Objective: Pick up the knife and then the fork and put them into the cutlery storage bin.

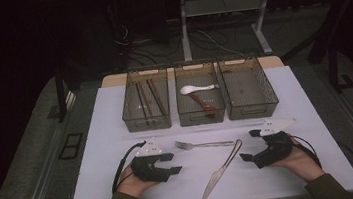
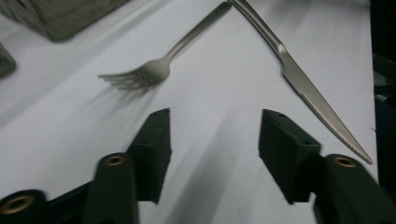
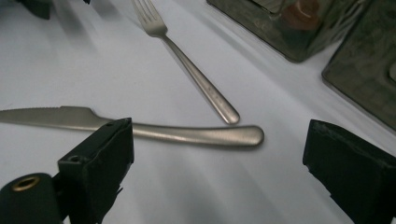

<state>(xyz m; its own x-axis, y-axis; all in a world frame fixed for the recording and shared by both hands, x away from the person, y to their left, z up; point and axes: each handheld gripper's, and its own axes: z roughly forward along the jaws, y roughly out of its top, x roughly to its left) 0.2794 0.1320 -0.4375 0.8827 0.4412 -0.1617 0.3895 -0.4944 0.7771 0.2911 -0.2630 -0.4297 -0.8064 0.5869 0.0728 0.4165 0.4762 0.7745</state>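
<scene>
Three smoked-plastic bins (image 1: 199, 93) held chopsticks (image 1: 146, 99) and spoons (image 1: 198, 94); a steel fork (image 1: 204, 145) and knife (image 1: 221, 171) lay on the white tabletop (image 1: 285, 97) between both grippers' (image 1: 175, 163) (image 1: 248, 145) parted, empty fingers.

Bare worktop (image 1: 116, 116) lies open left of the fork (image 1: 205, 144). Fork and knife (image 1: 222, 169) lie between the claws. Three bins (image 1: 199, 94) wall the far side.

Fork (image 2: 154, 70) and knife (image 2: 303, 84) are brushed, satiny metal; the jaws look matt black plastic; the tabletop (image 1: 116, 116) is smooth white.
</scene>
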